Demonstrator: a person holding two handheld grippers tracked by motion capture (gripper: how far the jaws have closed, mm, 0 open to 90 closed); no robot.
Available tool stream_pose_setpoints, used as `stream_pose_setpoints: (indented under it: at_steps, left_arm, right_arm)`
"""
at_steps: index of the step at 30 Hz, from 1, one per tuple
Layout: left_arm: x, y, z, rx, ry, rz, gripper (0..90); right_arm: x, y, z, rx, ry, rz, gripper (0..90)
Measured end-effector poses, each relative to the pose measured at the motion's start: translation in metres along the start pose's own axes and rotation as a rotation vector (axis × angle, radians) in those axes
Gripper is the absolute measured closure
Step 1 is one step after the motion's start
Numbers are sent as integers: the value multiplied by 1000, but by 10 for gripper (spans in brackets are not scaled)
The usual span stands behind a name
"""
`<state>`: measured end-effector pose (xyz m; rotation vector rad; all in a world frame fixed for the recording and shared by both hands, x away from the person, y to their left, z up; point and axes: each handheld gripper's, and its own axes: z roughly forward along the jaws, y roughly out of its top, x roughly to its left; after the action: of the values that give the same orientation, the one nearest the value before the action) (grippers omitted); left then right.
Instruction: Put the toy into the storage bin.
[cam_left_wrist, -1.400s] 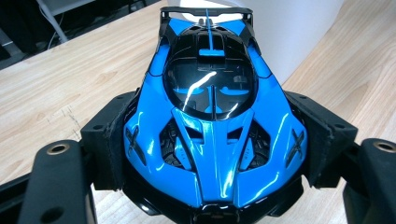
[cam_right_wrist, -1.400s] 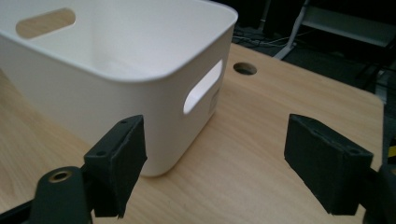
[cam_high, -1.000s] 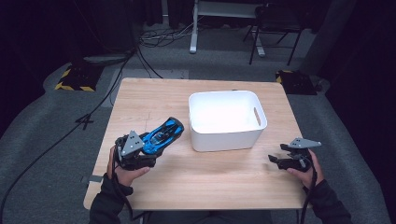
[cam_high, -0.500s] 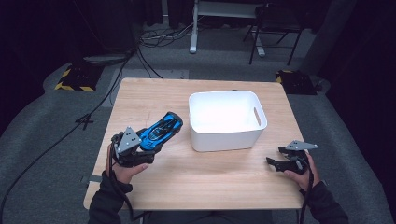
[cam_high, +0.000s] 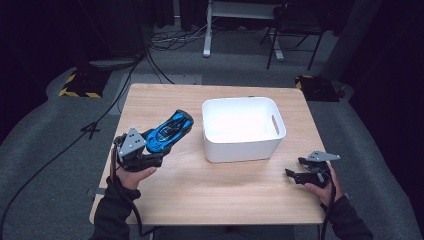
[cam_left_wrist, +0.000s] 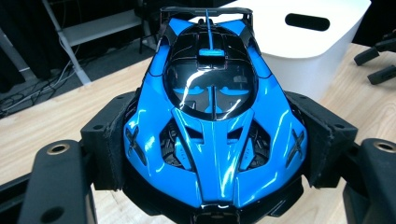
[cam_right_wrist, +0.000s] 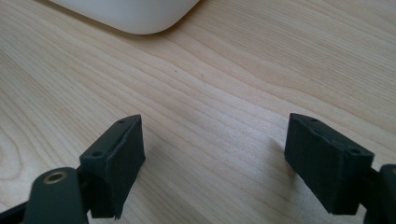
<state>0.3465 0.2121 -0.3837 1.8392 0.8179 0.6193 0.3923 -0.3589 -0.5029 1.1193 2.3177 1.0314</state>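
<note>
Since the earlier frame the left gripper (cam_high: 150, 150) had come up a bit off the table (cam_high: 165, 210) with the blue toy car (cam_high: 169, 131), and the car's far end had swung slightly closer to the white bin (cam_high: 243, 147). Right side basically hadn't budged.

So where I was at: left gripper was clamped on the car, pads squeezing both flanks of one end. From the left gripper view the car (cam_left_wrist: 212, 116) pointed away from me toward the bin (cam_left_wrist: 303, 42), its far end with the wing up near the bin's rim. On the high view it was tilted, raised over the table's left half, just beside the bin's left wall but not touching as far as I could tell. The bin sat upright around the middle of the table, and I saw nothing in it.

Right gripper (cam_high: 295, 175) was resting low near the table's front right corner, jaws apart with nothing between them, just bare wood (cam_right_wrist: 219, 93) and a corner of the bin (cam_right_wrist: 135, 16) ahead of it.
</note>
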Motion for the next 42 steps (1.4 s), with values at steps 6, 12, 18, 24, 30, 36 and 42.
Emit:
stream_pose_setpoints:
  at_steps: [6, 12, 18, 24, 30, 36, 42]
  left_arm:
    - [3, 10, 8, -14, -12, 9, 248]
    - [2, 18, 19, -25, -30, 8, 247]
    - [1, 27, 29, -23, -46, 26, 247]
    - [-3, 38, 38, -23, -79, 44, 247]
    - [-5, 50, 52, -25, -109, 56, 247]
    - [-11, 61, 65, -18, -133, 86, 247]
    - [-16, 69, 79, -9, -156, 97, 247]
  right_arm:
    - [0, 0, 0, -1, 0, -5, 201]
    - [0, 0, 0, -1, 1, -5, 201]
    - [0, 0, 0, -1, 1, -5, 201]
    - [0, -1, 0, -1, 1, -7, 201]
    - [0, 0, 0, -2, 0, -3, 201]
    - [0, -1, 0, -2, 0, -4, 201]
    - [0, -1, -1, -2, 0, -2, 201]
